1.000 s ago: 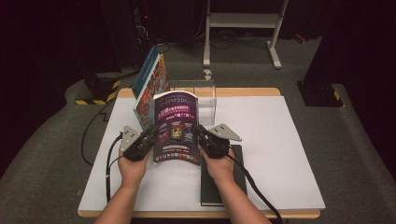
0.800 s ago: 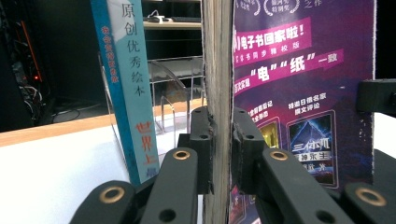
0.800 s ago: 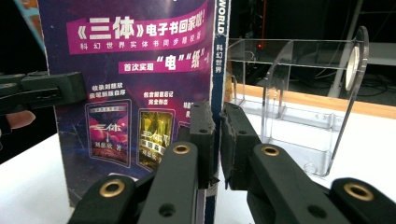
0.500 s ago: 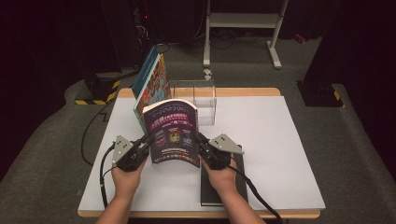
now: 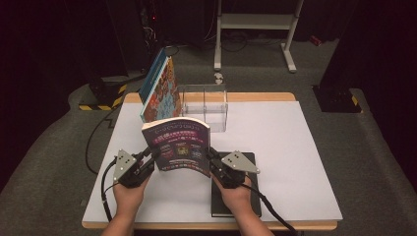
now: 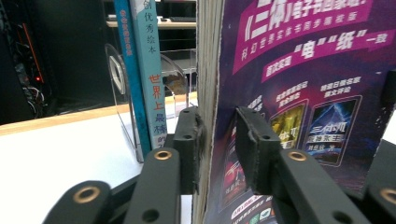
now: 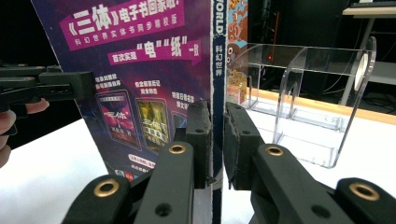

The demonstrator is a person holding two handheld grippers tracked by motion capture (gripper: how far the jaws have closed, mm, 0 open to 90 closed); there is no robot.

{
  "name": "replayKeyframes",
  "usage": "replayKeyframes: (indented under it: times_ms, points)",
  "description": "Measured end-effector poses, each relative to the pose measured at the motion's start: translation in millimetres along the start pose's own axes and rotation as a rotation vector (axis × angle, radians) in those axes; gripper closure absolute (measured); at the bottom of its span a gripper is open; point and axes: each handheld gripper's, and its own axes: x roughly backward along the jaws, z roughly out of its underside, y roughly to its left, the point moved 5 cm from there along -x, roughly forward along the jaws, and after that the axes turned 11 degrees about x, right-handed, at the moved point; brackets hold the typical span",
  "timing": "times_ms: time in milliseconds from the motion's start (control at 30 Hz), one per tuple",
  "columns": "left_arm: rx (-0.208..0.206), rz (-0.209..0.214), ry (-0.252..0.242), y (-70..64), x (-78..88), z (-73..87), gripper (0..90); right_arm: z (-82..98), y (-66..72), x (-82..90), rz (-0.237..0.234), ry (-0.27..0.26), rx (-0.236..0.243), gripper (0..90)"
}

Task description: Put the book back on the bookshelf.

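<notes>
A purple paperback book with a glossy printed cover stands upright near the front middle of the white worktop. The left gripper has just been opening: its jaws straddle the book's left edge, one pad off the cover. The right gripper clamps the spine edge.

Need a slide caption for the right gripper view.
Right hand-held gripper clamps the purple paperback by its spine edge, clear acrylic book holder behind.
</notes>
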Motion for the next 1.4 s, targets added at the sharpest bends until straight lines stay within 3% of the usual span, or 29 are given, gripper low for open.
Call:
replayKeyframes:
  times_ms: [200,333,433,533,633,700,733,833,933,1000,1200,1400]
  points:
    - [-0.003,-0.007,-0.007,2.6,0.1,2.7,62.9,3.2,4.6,6.0,-0.010,-0.008,0.017,79.6]
    - [0.019,-0.018,-0.008,6.2,-2.0,3.0,53.4,4.8,9.4,9.6,-0.030,-0.023,0.030,78.5]
    - [0.029,-0.013,0.003,7.4,-3.6,5.2,49.8,4.8,13.3,8.5,-0.080,-0.028,0.058,63.0]
    - [0.037,-0.012,0.008,7.5,-5.3,6.8,49.8,-2.3,9.0,-2.6,-0.092,-0.023,0.073,60.7]
    - [0.030,-0.008,0.019,7.7,-4.8,7.8,49.7,-9.2,0.5,-11.5,-0.082,-0.013,0.061,68.4]
    - [0.030,-0.006,0.021,7.7,-4.8,8.3,49.5,-9.5,-2.0,-12.6,-0.092,-0.013,0.056,72.6]
    - [0.033,-0.006,0.024,8.3,-5.6,9.8,49.0,-9.6,-5.5,-11.7,-0.118,-0.014,0.044,77.4]
    - [0.025,-0.010,0.036,10.1,-5.8,11.9,48.6,-9.0,-1.9,-8.3,-0.138,-0.022,0.070,82.9]
    - [0.032,-0.011,0.031,10.2,-5.5,11.6,48.5,-7.7,6.2,-2.9,-0.127,-0.030,0.113,83.3]
    - [0.029,-0.012,0.034,10.7,-4.9,11.2,48.5,-6.3,8.3,-0.6,-0.120,-0.039,0.116,83.5]
    - [0.029,-0.015,0.032,11.3,-4.5,10.5,48.3,-4.2,9.1,4.6,-0.105,-0.056,0.099,83.7]
    - [0.040,-0.016,0.022,12.3,-4.9,9.0,48.0,-6.4,6.8,8.8,-0.066,-0.085,0.050,83.9]
